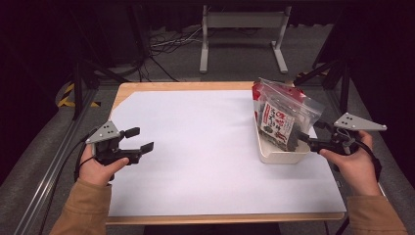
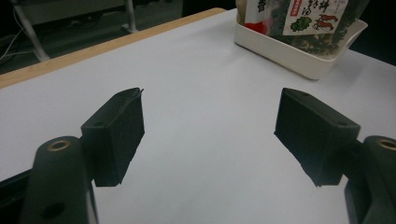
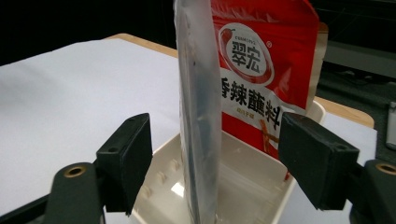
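Note:
A clear zip bag (image 1: 286,117) of dark dried food stands on edge in a white tray (image 1: 274,152) at the table's right side, with a red sachet (image 1: 256,90) behind it. In the right gripper view the clear zip bag (image 3: 200,116) rises edge-on between the jaws of my right gripper (image 3: 215,158), which is open; the jaws do not touch it. The red sachet (image 3: 261,65) leans at the tray's (image 3: 243,186) far end. My left gripper (image 1: 139,139) is open over the bare left part of the white mat. The left gripper (image 2: 210,123) holds nothing.
A white mat (image 1: 195,142) covers most of the wooden table (image 1: 161,86). The tray (image 2: 299,58) with its bags shows at the upper right of the left gripper view. Beyond the table stand a metal frame (image 1: 242,29), cables and dark stands on the floor.

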